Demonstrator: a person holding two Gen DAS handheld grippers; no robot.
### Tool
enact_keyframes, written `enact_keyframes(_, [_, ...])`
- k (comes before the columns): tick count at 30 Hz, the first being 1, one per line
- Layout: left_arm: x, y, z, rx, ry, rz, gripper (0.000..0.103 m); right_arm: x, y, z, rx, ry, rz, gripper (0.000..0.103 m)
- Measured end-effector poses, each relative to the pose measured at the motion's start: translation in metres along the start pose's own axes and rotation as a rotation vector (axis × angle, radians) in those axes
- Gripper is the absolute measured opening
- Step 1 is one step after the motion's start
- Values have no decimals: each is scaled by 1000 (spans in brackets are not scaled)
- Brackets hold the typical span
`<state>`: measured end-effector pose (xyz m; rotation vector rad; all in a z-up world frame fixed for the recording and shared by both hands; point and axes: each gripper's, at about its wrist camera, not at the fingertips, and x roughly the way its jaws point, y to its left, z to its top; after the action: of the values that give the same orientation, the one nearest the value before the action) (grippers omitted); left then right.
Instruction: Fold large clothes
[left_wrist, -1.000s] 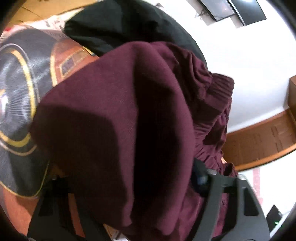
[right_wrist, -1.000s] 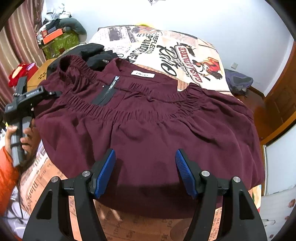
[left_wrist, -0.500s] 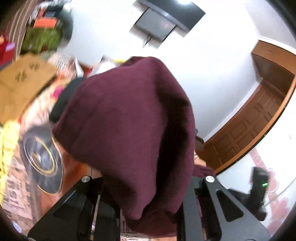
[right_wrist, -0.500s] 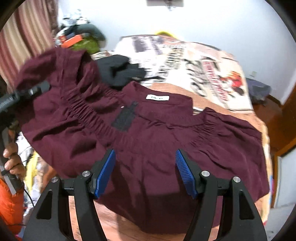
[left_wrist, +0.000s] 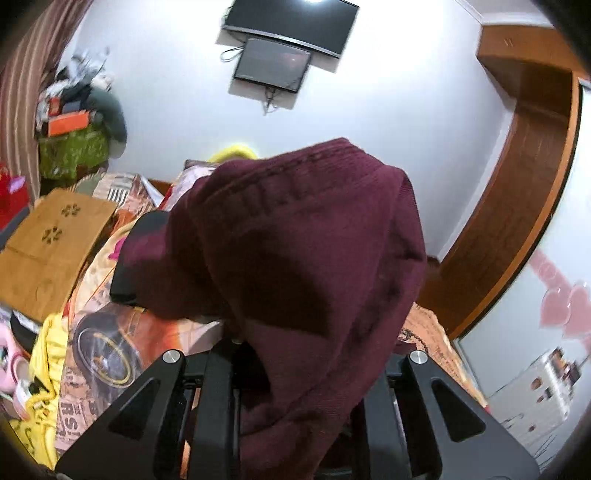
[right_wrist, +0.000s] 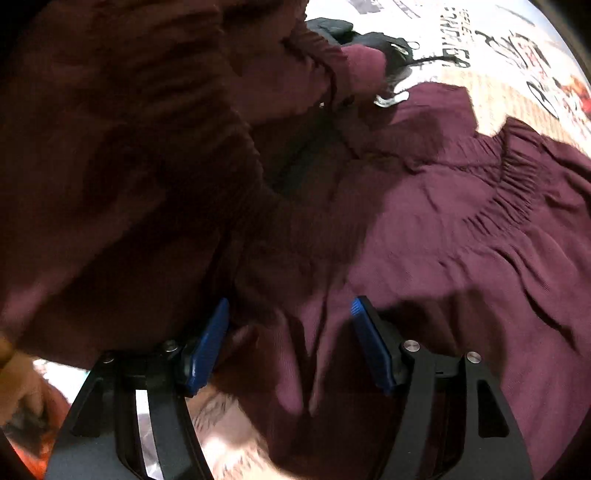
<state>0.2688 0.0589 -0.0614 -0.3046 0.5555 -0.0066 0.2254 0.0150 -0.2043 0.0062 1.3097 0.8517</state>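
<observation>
Jaws of the left gripper (left_wrist: 295, 369) are clamping a raised edge of the maroon garment (right_wrist: 461, 240), which is draping over them and hiding their tips. Right gripper (right_wrist: 288, 332) is standing wide, holding nothing, over cloth lying on the bed (right_wrist: 498, 48). First fold is judged underway, none finished. Blur is obscuring the 9 o'clock fabric; a black garment (right_wrist: 369, 37) is sitting at 12.

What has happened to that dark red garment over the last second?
The left gripper, shut on one side of the dark red garment, has carried that side up off the bed and across over the middle, so it now hangs close in front of the right gripper. The right gripper stays open above the near hem. The garment's far side still lies flat on the printed bedsheet, with the black garment beyond.
</observation>
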Motion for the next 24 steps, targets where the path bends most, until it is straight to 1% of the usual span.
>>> enact_keyframes(1, [7, -5, 6, 20, 3, -5, 15, -9, -5, -3, 10, -15, -4, 64])
enact_keyframes(3, [16, -26, 3, 59, 20, -27, 15, -37, -19, -14, 20, -75, -48, 64])
enact_keyframes(5, [31, -54, -2, 105, 45, -54, 15, -74, -37, -30, 43, -158, -126, 64])
enact_keyframes(7, [49, -85, -16, 160, 88, -79, 15, -111, -58, -49, 86, -237, -212, 65])
enact_keyframes(9, [73, -110, -36, 231, 153, -91, 15, -141, -76, -69, 133, -292, -291, 65])
enact_keyframes(10, [86, -121, -52, 268, 197, -96, 16, -150, -81, -75, 150, -306, -320, 65])
enact_keyframes(12, [106, -137, -82, 339, 290, -107, 19, -170, -96, -93, 186, -333, -387, 65])
enact_keyframes(13, [112, -145, -95, 369, 332, -110, 21, -176, -102, -99, 194, -340, -402, 65])
enact_keyframes(14, [118, -152, -112, 410, 385, -107, 25, -180, -107, -105, 204, -345, -412, 65])
enact_keyframes(15, [120, -159, -125, 451, 408, -97, 30, -184, -112, -113, 218, -347, -422, 65])
enact_keyframes(16, [117, -164, -133, 498, 401, -82, 32, -190, -119, -117, 227, -347, -426, 65])
enact_keyframes(17, [112, -166, -137, 535, 385, -66, 37, -191, -121, -121, 235, -347, -429, 65])
enact_keyframes(18, [107, -168, -139, 563, 380, -66, 46, -198, -120, -126, 239, -350, -431, 65])
enact_keyframes(19, [102, -168, -139, 570, 393, -88, 53, -201, -119, -128, 241, -354, -432, 65])
enact_keyframes(20, [97, -163, -136, 561, 406, -116, 63, -201, -118, -129, 240, -357, -434, 65])
enact_keyframes(22, [85, -156, -130, 545, 412, -147, 64, -203, -111, -123, 228, -370, -439, 65])
enact_keyframes(23, [77, -161, -130, 546, 409, -154, 64, -205, -107, -120, 217, -385, -441, 65])
enact_keyframes(24, [67, -156, -126, 544, 397, -161, 65, -209, -102, -116, 203, -401, -438, 65])
